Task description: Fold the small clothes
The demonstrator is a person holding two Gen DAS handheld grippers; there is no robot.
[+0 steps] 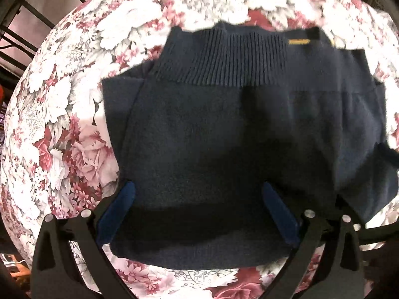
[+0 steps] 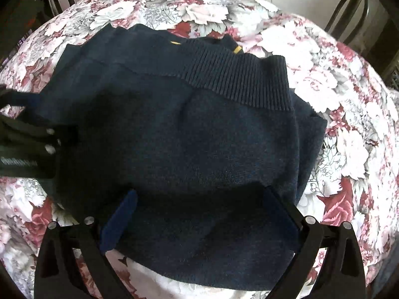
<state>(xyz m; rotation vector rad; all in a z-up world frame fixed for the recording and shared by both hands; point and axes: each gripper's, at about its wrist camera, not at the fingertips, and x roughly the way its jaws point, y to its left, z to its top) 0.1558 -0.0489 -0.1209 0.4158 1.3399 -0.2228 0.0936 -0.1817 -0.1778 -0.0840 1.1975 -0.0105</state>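
Note:
A navy knit garment [image 1: 204, 137] lies folded on a round table with a floral cloth [image 1: 62, 124]. Its ribbed band [image 1: 219, 57] faces the far side, with a small yellow tag [image 1: 299, 41] beside it. My left gripper [image 1: 199, 194] is open, its blue pads spread over the garment's near part with nothing pinched. In the right wrist view the same garment [image 2: 199, 137] shows its ribbed band [image 2: 237, 77]. My right gripper [image 2: 200, 198] is open above the near edge. The left gripper [image 2: 54, 119] reaches in from the left over the garment's left side.
The floral cloth [image 2: 336, 99] surrounds the garment on all sides. Dark metal chair backs [image 2: 349, 12] stand behind the table. A black metal frame [image 1: 25, 15] sits beyond the table's left edge. The table edge curves close below both grippers.

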